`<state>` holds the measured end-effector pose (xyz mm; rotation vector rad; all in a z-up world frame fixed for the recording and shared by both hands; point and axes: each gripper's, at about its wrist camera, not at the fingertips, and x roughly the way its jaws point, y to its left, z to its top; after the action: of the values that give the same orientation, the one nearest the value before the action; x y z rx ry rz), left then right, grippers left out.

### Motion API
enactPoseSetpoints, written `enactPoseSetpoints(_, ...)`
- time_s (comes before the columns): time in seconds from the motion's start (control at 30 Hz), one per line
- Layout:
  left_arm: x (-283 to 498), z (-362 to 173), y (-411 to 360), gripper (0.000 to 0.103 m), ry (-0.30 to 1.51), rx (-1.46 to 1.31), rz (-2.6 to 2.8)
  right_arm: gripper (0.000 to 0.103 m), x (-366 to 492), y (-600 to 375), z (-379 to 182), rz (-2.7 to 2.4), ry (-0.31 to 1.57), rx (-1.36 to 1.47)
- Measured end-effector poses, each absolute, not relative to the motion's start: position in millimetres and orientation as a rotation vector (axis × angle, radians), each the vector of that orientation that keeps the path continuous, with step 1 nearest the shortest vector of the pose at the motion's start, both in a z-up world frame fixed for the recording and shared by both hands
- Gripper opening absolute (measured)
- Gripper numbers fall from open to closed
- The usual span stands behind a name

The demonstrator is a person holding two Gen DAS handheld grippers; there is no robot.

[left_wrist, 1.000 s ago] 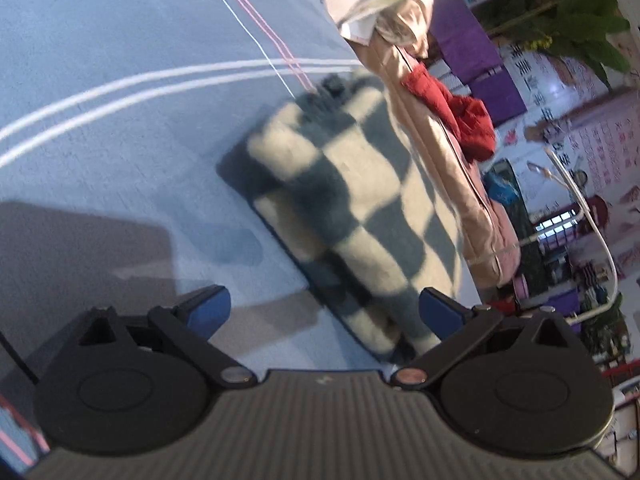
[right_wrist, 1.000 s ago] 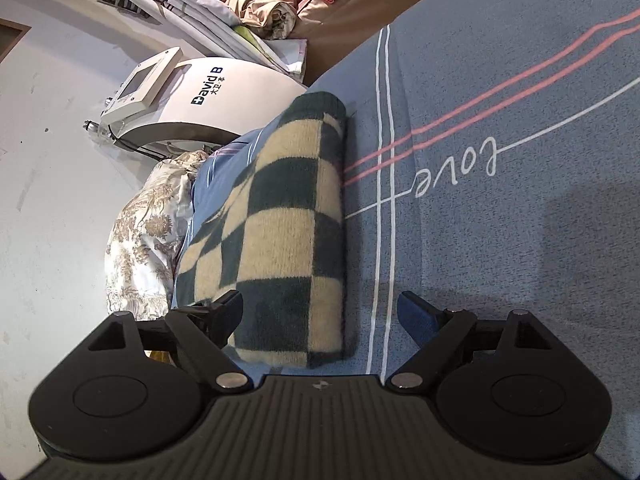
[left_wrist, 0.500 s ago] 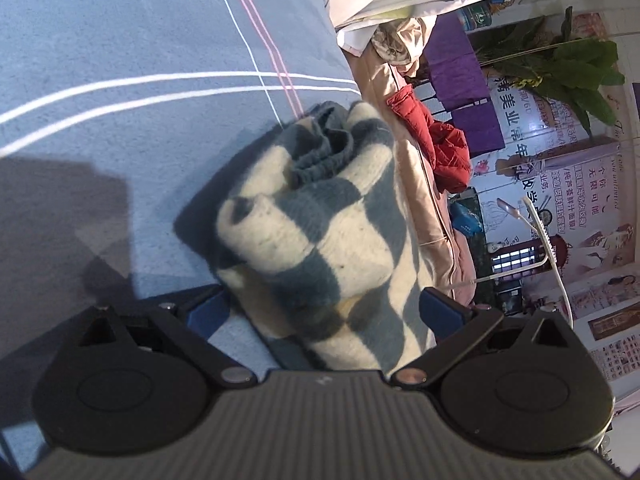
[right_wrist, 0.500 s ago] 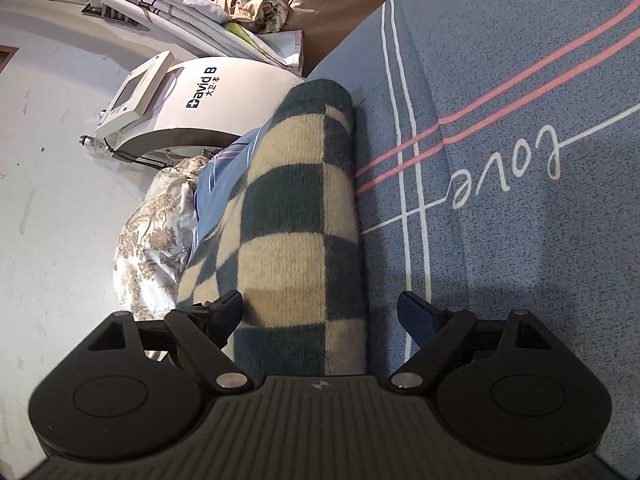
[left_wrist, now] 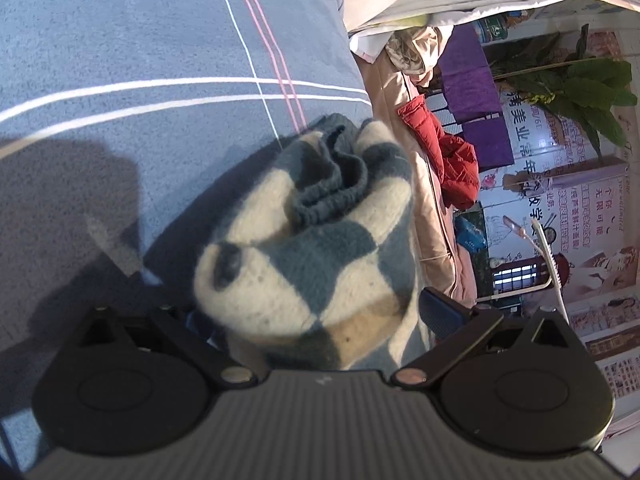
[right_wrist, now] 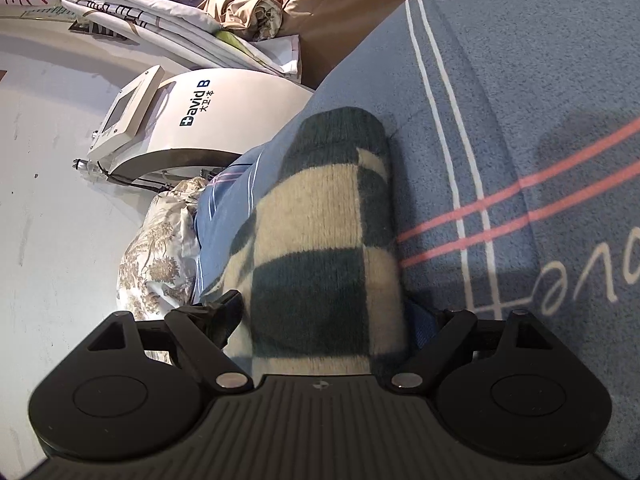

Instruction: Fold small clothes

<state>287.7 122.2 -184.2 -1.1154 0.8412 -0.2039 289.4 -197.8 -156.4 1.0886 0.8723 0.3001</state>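
Both tongs, left [left_wrist: 316, 316] and right [right_wrist: 324, 320], straddle the checked garment [right_wrist: 320, 248].

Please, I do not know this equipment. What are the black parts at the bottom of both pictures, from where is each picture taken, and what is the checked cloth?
Each picture comes from a camera on a hand-held tool with two fingers; a person holds one per hand. The black parts are the tools themselves. The left gripper and right gripper each have the folded checked garment between open fingers; whether they squeeze it is unclear. It lies on a blue bedsheet with stripes.
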Motion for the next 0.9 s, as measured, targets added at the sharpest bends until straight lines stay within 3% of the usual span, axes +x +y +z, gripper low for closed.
enactPoseSetpoints(0.3, 309, -185, 112, 0.102, 0.844, -1.067, -0.209, 0.103, 305, -188, -156, 0.322, 0.875, 1.028)
enactPoseSetpoints(0.4, 311, -183, 110, 0.095, 0.85, -1.048, -0.196, 0.103, 307, -188, -156, 0.315, 0.89, 1.006)
enactPoseSetpoints(0.47, 306, -183, 113, 0.077, 0.854, -1.044, -0.174, 0.093, 308, -189, -158, 0.303, 0.906, 0.981)
enactPoseSetpoints(0.5, 305, -185, 114, 0.063, 0.854, -1.056, -0.177, 0.088, 307, -191, -161, 0.306, 0.907, 0.987)
enactPoseSetpoints(0.53, 303, -190, 116, 0.06, 0.852, -1.085, -0.19, 0.083, 307, -192, -162, 0.311, 0.907, 1.0)
enactPoseSetpoints(0.73, 302, -188, 112, 0.054, 0.843, -1.088, -0.198, 0.065, 302, -191, -162, 0.291, 0.909, 1.031)
enactPoseSetpoints(0.9, 295, -181, 114, 0.051, 0.849, -1.081, -0.216, 0.058, 294, -182, -144, 0.287, 0.872, 0.955)
